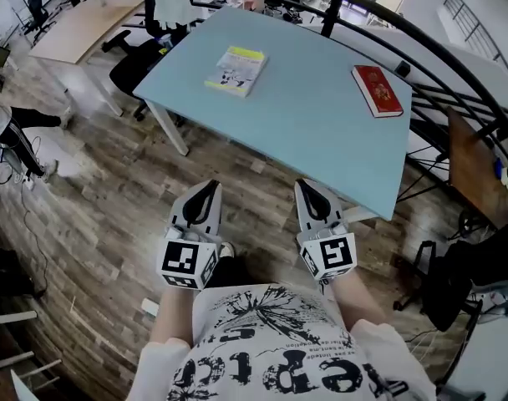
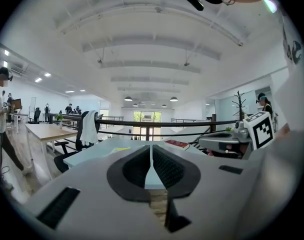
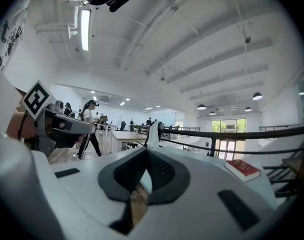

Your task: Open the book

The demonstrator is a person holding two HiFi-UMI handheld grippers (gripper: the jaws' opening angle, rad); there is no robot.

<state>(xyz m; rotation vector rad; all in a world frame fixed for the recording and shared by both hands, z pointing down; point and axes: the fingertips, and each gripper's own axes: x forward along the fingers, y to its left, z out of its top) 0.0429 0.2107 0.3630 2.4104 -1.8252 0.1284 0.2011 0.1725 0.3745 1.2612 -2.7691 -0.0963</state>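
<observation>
Two closed books lie on the light blue table (image 1: 321, 140): a white and yellow one (image 1: 236, 70) near its far left side and a red one (image 1: 377, 90) near its far right edge. Both grippers hang over the wooden floor, short of the table's near edge. My left gripper (image 1: 205, 192) is shut with nothing in it, and so is my right gripper (image 1: 308, 189). In the left gripper view the jaws (image 2: 151, 150) meet, with the red book (image 2: 178, 144) far ahead. The right gripper view shows the closed jaws (image 3: 147, 155) and the red book (image 3: 243, 169) at the right.
A black railing (image 1: 429, 53) runs behind the table. An office chair draped in a white garment (image 1: 166, 7) stands at the table's far left corner. A wooden desk (image 1: 83, 23) is at the far left, a black chair (image 1: 454, 282) at the right. A person's legs (image 1: 24, 132) show at the left.
</observation>
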